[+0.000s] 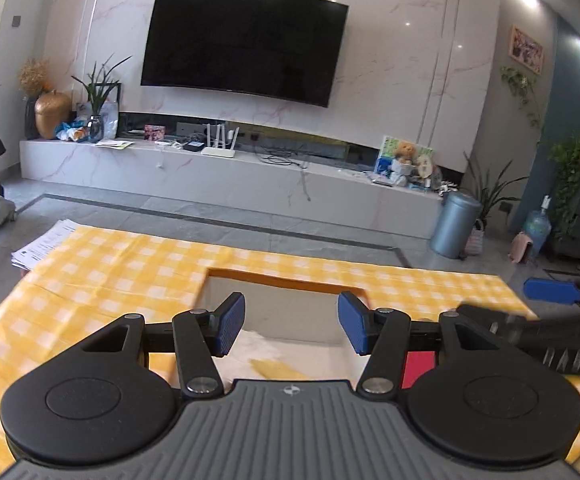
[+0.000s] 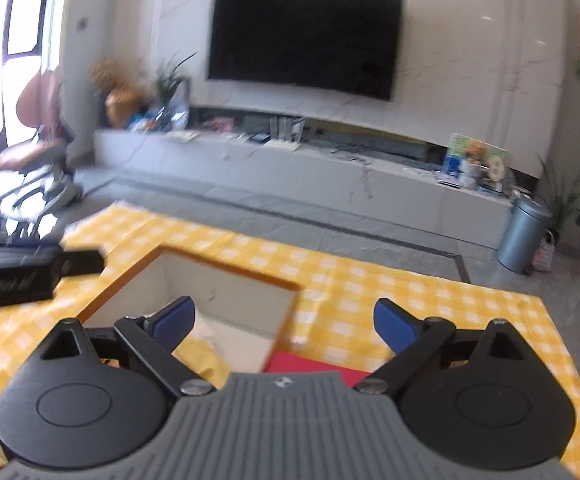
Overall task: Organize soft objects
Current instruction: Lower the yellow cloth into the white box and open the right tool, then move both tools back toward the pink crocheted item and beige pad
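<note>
The left gripper (image 1: 292,322) hangs released and empty over the box (image 1: 281,280) on the yellow checked cloth (image 1: 109,272). White and yellow soft things (image 1: 265,356) lie inside. The right gripper (image 2: 283,326), spread wide, holds nothing; a red item (image 2: 310,366) lies just right of the box.

Both wrist cameras sit just behind their own blue fingers, tilted down over the yellow-checked worktop (image 1: 109,272) and facing the wall television (image 1: 241,44). Both views share the open box (image 2: 225,300) below the television.
</note>
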{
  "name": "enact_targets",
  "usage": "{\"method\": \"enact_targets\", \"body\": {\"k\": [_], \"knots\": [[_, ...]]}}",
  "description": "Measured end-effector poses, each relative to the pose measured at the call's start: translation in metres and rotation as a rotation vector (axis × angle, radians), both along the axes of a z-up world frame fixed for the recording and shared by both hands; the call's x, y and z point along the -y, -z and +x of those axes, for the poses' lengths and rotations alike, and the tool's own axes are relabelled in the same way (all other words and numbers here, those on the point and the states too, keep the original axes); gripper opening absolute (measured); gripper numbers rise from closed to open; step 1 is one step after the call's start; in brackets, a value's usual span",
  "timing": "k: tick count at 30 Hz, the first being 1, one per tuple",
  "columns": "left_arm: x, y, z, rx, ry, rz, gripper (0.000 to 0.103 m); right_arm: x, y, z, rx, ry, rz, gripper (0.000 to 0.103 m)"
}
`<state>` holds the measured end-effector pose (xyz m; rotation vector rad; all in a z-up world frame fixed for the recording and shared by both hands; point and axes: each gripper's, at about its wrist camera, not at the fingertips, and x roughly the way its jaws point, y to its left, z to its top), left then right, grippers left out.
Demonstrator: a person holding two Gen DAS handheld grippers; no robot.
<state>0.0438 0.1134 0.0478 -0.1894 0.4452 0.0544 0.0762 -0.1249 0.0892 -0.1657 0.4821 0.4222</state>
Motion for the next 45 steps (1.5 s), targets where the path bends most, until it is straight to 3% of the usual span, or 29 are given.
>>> {"method": "enact_targets", "body": {"k": [5,9,14,17,22,27,32,45], "knots": [[0.03,-0.003,-0.011,0.061,0.027,0.037,0.063,0.061,-0.007,-0.004,0.034,0.062,0.094,0.094],[0.051,-0.009,-0.013,0.104,0.095,-0.01,0.064,0.109,-0.004,-0.006,0.075,0.164,0.094,0.094],[0.096,-0.008,-0.007,0.128,0.125,0.039,0.063,0.163,-0.003,-0.001,0.071,0.258,0.081,0.094],[0.121,-0.003,-0.004,0.127,0.145,0.049,0.064,0.189,0.002,-0.001,0.065,0.267,0.057,0.094],[0.148,0.009,0.001,0.1,0.163,-0.008,0.064,0.225,0.011,-0.001,0.036,0.273,0.083,0.094],[0.176,0.026,0.009,0.059,0.207,0.024,0.066,0.265,0.017,0.003,0.066,0.41,0.203,0.093],[0.211,0.053,0.021,-0.016,0.289,0.078,0.069,0.289,0.045,0.021,-0.051,0.476,0.279,0.089],[0.307,0.121,0.081,-0.171,0.34,0.219,0.071,0.305,0.122,0.064,-0.286,0.639,0.142,0.091]]}}
